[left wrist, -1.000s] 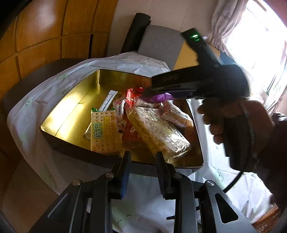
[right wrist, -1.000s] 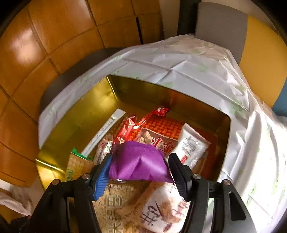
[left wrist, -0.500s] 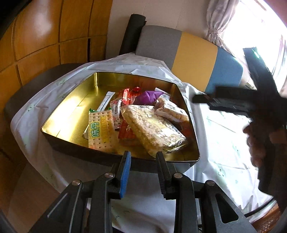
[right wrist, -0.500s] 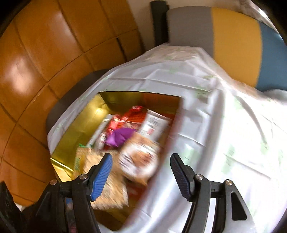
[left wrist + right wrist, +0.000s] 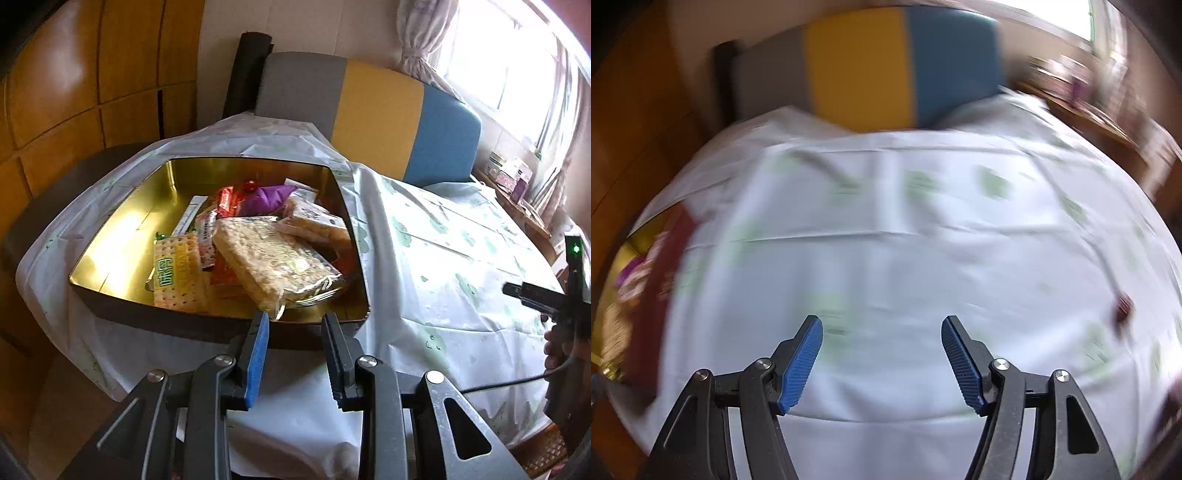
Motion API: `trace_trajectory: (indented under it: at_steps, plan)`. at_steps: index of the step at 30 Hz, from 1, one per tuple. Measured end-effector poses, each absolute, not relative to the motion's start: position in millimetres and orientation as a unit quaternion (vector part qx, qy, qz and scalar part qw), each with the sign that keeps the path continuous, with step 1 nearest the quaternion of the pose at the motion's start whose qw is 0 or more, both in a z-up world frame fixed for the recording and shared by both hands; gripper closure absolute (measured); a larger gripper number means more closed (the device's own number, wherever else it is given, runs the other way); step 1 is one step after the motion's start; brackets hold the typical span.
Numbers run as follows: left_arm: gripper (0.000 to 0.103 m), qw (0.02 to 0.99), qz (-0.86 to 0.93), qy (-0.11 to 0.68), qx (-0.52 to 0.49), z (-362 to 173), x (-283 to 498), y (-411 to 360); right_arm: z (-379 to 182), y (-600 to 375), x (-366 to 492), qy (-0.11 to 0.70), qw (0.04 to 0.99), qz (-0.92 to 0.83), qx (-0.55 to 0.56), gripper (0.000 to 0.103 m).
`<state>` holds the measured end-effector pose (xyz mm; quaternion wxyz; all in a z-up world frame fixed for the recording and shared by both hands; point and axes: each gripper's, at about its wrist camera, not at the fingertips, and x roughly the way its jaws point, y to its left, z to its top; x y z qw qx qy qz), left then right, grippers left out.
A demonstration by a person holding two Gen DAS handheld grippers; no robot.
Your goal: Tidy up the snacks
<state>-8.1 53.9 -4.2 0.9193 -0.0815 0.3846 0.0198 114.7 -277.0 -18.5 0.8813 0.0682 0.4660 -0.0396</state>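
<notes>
Left claw (image 5: 294,328): nearest the lens, jaws spread a little, nothing between them. It hangs just outside the near edge of the gold tin (image 5: 122,236), low over the tablecloth (image 5: 436,266) that covers the worktop.

Gold tin: sits toward the left edge of the worktop. Contents, near to far:
- cracker pack with green lettering (image 5: 177,273), against the near wall;
- large clear-wrapped rice-cracker slab (image 5: 273,262), lying tilted across the heap;
- a smaller pale pack (image 5: 314,221) beside the right wall;
- a long white sachet (image 5: 188,218), left of the heap;
- red-wrapped pieces (image 5: 225,195);
- purple packet (image 5: 266,195), resting on top near the far wall.
The left part of the tin floor is bare metal.

Right claw (image 5: 881,352): jaws spread wide, empty. Its view is motion-blurred and points over open tablecloth; the tin shows only at the far left edge. In the left wrist view it appears at the right edge of the worktop, well apart from the tin.

One small dark item (image 5: 1123,306) lies on the cloth near the right edge of the worktop; too blurred to name, possibly a snack.

Beyond the far edge: a chair back (image 5: 369,103) in grey, yellow and blue.

Progress (judgement): nearly all visible snacks are in the tin, so collecting looks close to done. Left: the dark item, if it is a snack, and perhaps spreading the heap into the bare part.
</notes>
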Motion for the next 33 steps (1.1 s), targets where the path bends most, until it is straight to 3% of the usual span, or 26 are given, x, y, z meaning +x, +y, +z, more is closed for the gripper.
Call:
trace_trajectory:
  at_steps: [11, 19, 33]
  plan:
    - [0.072, 0.920, 0.000, 0.387, -0.060, -2.3, 0.9, 37.3, -50.6, -353.3, 105.1, 0.469, 0.862, -0.156, 0.107, 0.035]
    - [0.072, 0.918, -0.015, 0.391, -0.059, -6.8, 3.4, 32.6, -62.5, -353.2, 110.1, 0.445, 0.881, -0.144, 0.068, 0.025]
    - [0.067, 0.919, 0.001, 0.386, -0.080, -4.5, 2.7, 46.0, -62.7, -351.1, 110.9, 0.441, 0.882, -0.153, 0.063, 0.020]
